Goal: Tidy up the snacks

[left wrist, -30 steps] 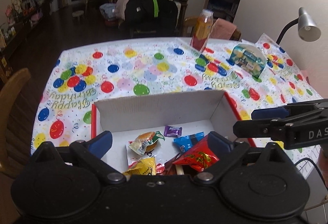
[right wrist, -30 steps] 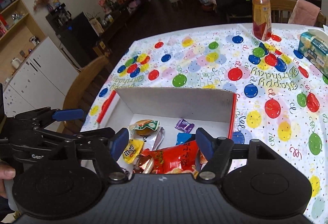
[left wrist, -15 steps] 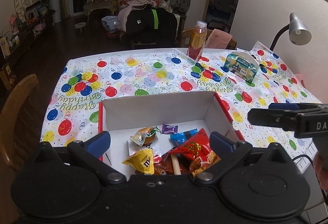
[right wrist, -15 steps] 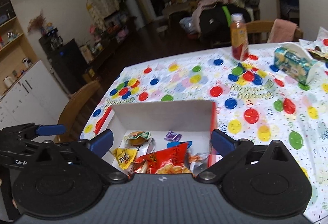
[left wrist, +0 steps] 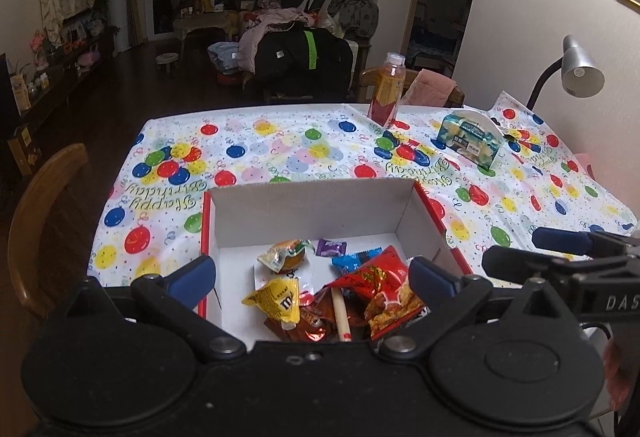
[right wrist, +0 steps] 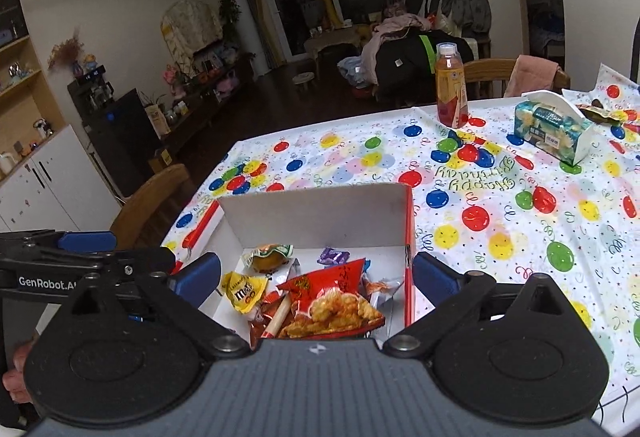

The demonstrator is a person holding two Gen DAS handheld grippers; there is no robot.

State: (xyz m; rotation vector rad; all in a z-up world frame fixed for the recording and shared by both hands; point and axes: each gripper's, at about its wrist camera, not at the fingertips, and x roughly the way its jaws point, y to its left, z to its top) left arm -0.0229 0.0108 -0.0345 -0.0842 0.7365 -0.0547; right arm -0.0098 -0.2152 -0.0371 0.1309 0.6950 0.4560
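Observation:
A red-edged white cardboard box sits at the near end of the table and holds several snacks: a red chip bag, a yellow M&M's pack, a green-topped jelly cup, a purple candy and a blue wrapper. My left gripper hangs open above the box's near side, nothing between its fingers. My right gripper is open too, also empty, above the same side.
On the balloon-print tablecloth stand an orange drink bottle and a tissue box at the far right. A desk lamp leans in from the right. A wooden chair stands at the left.
Both grippers have pulled back and up from the box, and their jaws have spread wider. The snacks lie where they were.

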